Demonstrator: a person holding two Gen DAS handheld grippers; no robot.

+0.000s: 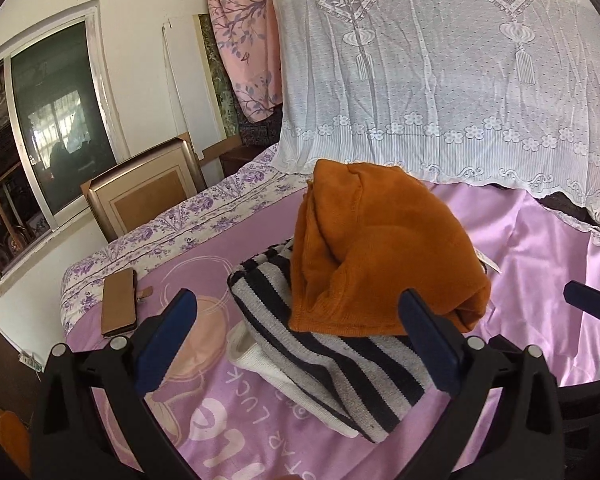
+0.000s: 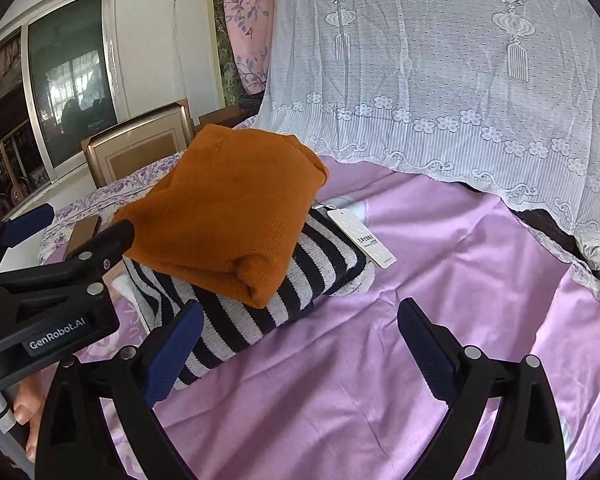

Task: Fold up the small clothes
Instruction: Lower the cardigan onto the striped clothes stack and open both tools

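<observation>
A folded rust-orange knit garment (image 1: 380,248) lies on top of a folded black-and-white striped knit garment (image 1: 340,368), both stacked on the shiny pink satin bedspread (image 2: 420,320). The left gripper (image 1: 296,340) stands wide apart, empty, the stack just ahead between its 2 blue-padded fingers. The right gripper (image 2: 300,344) also gapes empty, the stack just beyond its left finger, a white paper tag (image 2: 360,236) beside

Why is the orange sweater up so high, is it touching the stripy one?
Touching. The right wrist view shows the folded orange sweater lying right on top of the stripy sweater, with no gap between them. Both claws are open and hold nothing.
</observation>
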